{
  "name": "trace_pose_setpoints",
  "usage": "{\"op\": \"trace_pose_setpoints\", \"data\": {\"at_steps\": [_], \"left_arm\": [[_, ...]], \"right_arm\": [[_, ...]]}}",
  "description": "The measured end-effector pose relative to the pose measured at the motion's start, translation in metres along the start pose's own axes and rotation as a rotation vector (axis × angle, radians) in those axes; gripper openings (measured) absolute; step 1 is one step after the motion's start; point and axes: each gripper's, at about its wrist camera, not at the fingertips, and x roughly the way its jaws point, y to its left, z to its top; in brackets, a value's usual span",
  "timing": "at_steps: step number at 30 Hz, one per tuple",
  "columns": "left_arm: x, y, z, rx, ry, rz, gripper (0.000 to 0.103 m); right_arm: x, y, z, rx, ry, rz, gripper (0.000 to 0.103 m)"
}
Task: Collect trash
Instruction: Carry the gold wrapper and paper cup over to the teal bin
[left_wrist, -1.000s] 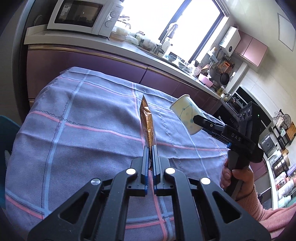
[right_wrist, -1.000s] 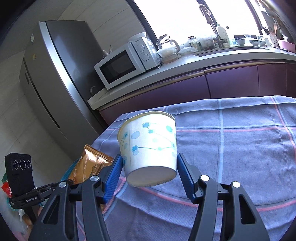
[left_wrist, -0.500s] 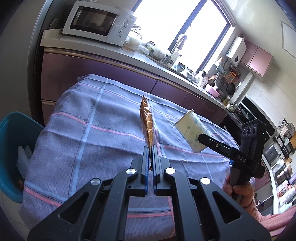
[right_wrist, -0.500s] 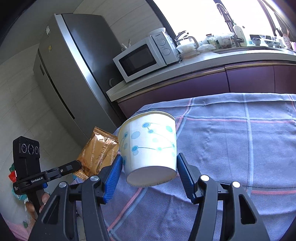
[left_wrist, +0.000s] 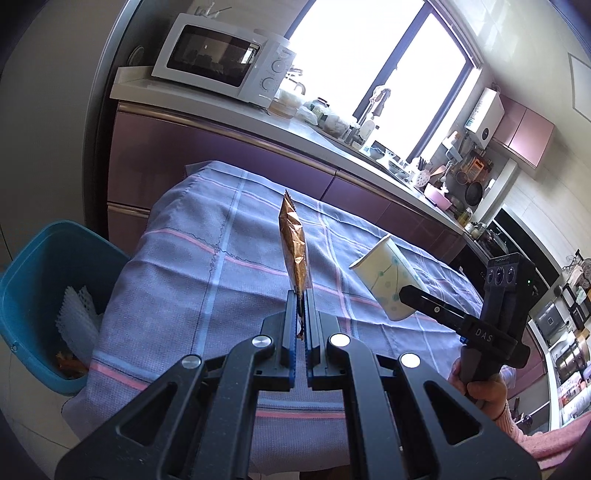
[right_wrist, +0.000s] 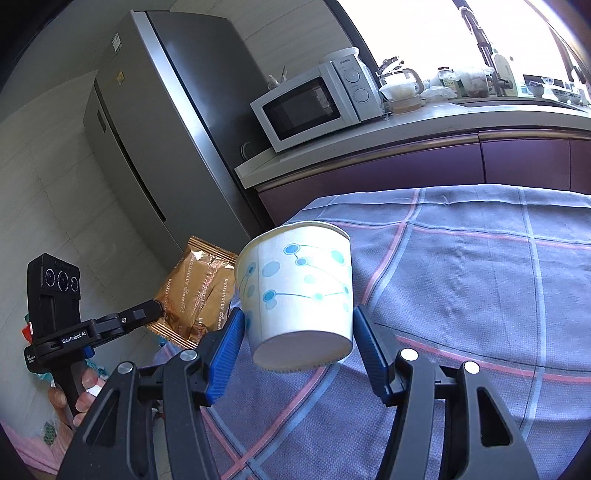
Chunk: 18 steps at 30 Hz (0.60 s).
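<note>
My left gripper (left_wrist: 301, 295) is shut on a gold-brown snack wrapper (left_wrist: 293, 245), held edge-on and upright above the table's left part. The wrapper (right_wrist: 195, 291) and left gripper (right_wrist: 157, 306) also show in the right wrist view, past the table's left edge. My right gripper (right_wrist: 297, 332) is shut on a white paper cup with blue dots (right_wrist: 299, 288), tilted, held above the cloth. The cup (left_wrist: 386, 282) and right gripper (left_wrist: 410, 295) show at the right of the left wrist view. A blue trash bin (left_wrist: 29, 266) stands on the floor left of the table.
The table wears a blue-grey checked cloth (left_wrist: 221, 266). The bin holds white foam netting (left_wrist: 77, 321). Behind are a purple counter (left_wrist: 229, 144), a microwave (left_wrist: 221, 66) and a steel fridge (right_wrist: 155, 125).
Both grippers have moved back and to the left with their loads. The blue bin has come into the left wrist view, and the wrapper now hangs beyond the table's left edge.
</note>
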Motion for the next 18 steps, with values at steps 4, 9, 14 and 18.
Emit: {"op": "trace_pose_setpoints", "data": {"at_steps": [4, 9, 14, 18], "left_arm": [[-0.011, 0.008, 0.001, -0.012, -0.018, 0.015, 0.004], [-0.024, 0.018, 0.001, -0.03, -0.04, 0.036, 0.004], [-0.036, 0.029, 0.001, -0.047, -0.059, 0.058, 0.004], [-0.045, 0.035, 0.001, -0.06, -0.073, 0.071, 0.004]], "right_arm": [[0.005, 0.008, 0.0, -0.015, 0.006, 0.019, 0.058], [0.012, 0.02, 0.001, -0.035, 0.015, 0.041, 0.058], [0.021, 0.03, 0.002, -0.05, 0.028, 0.063, 0.058], [0.027, 0.039, 0.004, -0.064, 0.036, 0.079, 0.058]]}}
